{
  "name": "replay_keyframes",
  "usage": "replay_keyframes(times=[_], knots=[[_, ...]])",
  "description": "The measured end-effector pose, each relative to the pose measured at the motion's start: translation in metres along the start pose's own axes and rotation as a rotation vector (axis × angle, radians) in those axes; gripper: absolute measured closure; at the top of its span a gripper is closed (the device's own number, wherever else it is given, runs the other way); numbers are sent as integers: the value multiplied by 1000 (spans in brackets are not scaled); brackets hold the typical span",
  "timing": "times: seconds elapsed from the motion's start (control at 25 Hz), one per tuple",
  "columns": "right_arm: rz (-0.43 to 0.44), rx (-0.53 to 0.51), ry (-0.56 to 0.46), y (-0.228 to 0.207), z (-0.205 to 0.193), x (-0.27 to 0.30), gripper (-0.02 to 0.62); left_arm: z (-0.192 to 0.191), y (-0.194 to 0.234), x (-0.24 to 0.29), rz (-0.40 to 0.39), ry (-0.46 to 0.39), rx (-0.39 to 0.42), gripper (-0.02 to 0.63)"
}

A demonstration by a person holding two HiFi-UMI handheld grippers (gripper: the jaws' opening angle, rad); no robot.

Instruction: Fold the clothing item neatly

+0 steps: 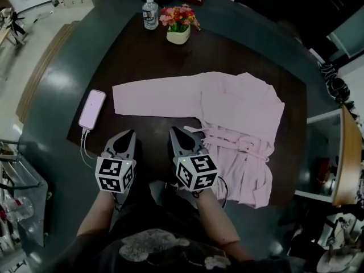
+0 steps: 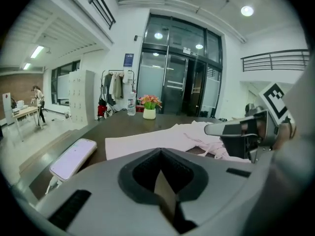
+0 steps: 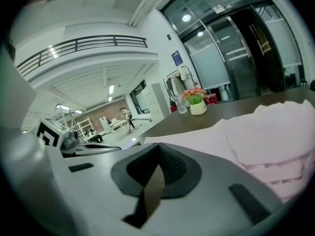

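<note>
1. The pink garment lies spread flat on the dark tabletop, with one sleeve stretched out toward the left.
2. The left gripper is at the tabletop's near edge, its fingers closed together and empty, near a phone.
3. The right gripper is just beside the sleeve's lower edge, its fingers likewise closed on nothing.
4. A water bottle and a flower pot stand at the far edge.
</note>
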State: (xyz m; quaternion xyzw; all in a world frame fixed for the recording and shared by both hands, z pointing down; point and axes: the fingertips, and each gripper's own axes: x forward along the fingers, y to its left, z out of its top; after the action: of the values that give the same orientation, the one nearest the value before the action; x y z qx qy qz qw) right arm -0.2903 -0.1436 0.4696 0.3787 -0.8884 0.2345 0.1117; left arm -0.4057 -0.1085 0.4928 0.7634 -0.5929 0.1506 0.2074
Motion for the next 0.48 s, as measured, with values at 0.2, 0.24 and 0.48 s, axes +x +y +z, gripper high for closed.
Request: replay_keyframes(times=[0.2, 0.24, 0.48], knots=[[51, -51, 30, 63, -5, 39, 603, -10, 45, -12, -2, 5, -25, 597], [49, -57, 34, 74, -6, 50, 603, -10, 55, -13, -9, 7, -22, 597], [32, -182, 104, 122, -23, 125, 601, -9, 110, -17, -52, 18, -11, 597]])
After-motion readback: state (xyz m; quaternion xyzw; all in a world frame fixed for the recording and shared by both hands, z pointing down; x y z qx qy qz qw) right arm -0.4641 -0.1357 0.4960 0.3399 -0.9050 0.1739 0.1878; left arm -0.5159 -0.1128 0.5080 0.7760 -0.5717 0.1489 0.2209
